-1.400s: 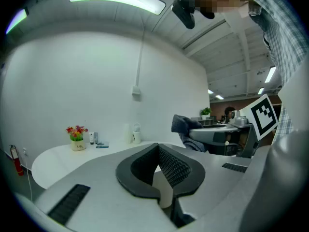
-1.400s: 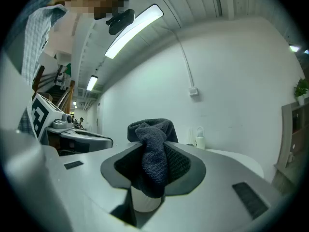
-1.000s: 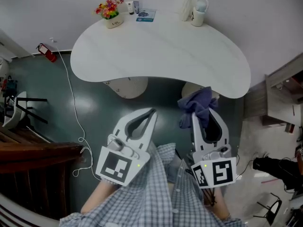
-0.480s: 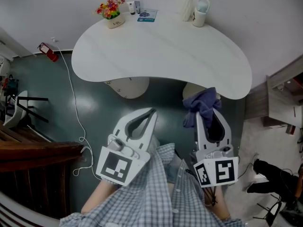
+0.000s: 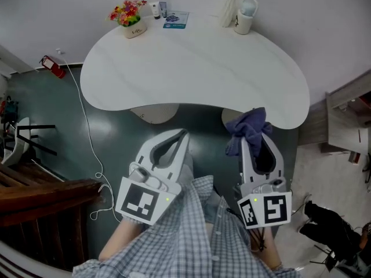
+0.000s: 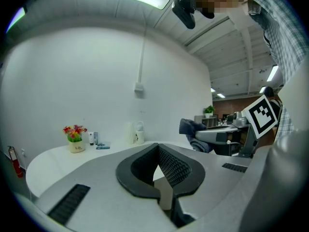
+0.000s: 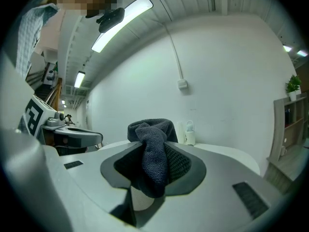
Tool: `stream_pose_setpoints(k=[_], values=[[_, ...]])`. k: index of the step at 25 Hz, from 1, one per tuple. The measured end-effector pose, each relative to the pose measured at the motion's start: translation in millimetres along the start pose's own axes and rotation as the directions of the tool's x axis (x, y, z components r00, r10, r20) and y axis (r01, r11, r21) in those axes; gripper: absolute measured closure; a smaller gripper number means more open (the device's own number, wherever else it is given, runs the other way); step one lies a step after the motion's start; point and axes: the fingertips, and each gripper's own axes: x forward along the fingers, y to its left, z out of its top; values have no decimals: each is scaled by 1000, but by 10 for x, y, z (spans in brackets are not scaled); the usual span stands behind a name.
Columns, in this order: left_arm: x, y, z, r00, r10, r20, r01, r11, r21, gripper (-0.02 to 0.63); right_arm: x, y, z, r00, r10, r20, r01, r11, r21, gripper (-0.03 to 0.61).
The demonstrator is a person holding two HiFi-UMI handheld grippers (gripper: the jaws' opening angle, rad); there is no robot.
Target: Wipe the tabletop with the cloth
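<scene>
A dark blue cloth [image 5: 248, 128] is pinched in my right gripper [image 5: 257, 133], bunched above the jaw tips and hanging down between them [image 7: 153, 163]. It hovers just short of the near right edge of the white kidney-shaped tabletop [image 5: 191, 68]. My left gripper [image 5: 177, 138] is shut with nothing in it, held over the floor in front of the table's near edge; in the left gripper view its jaw tips [image 6: 157, 149] meet. The tabletop [image 6: 58, 161] lies ahead of both grippers.
At the table's far edge stand a flower pot [image 5: 130, 19], small bottles [image 5: 157, 8], a blue card [image 5: 175, 19] and a white cup with a roll [image 5: 241, 15]. Round pedestals [image 5: 155, 112] sit under the table. A cable [image 5: 93, 149] trails over the floor at left. A shelf [image 5: 348, 120] stands at right.
The right gripper with the cloth has shifted slightly right and closer to the table edge. The head view has swung a little, so the table sits lower and more to the left.
</scene>
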Motion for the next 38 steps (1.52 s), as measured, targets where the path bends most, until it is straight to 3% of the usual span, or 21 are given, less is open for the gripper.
stream_pose_setpoints(k=[17, 22, 25, 29, 38], values=[[1150, 1271, 265, 994, -109, -17, 109, 992, 68, 612, 1410, -379, 44, 984, -155, -85, 155, 988, -13, 465], [1407, 1608, 244, 990, -138, -35, 140, 987, 76, 612, 1711, -529, -219, 963, -216, -158, 215, 976, -23, 465], [1507, 1793, 212, 989, -144, -44, 146, 988, 58, 612, 1807, -672, -571, 933, -270, -236, 272, 962, -28, 465], [1588, 1927, 164, 986, -156, -54, 158, 986, 48, 612, 1867, -894, -1137, 873, -321, -368, 322, 945, -59, 465], [1722, 2036, 95, 980, -186, -68, 187, 982, 13, 612, 2036, -1018, -2019, 744, -320, -587, 273, 947, -171, 465]])
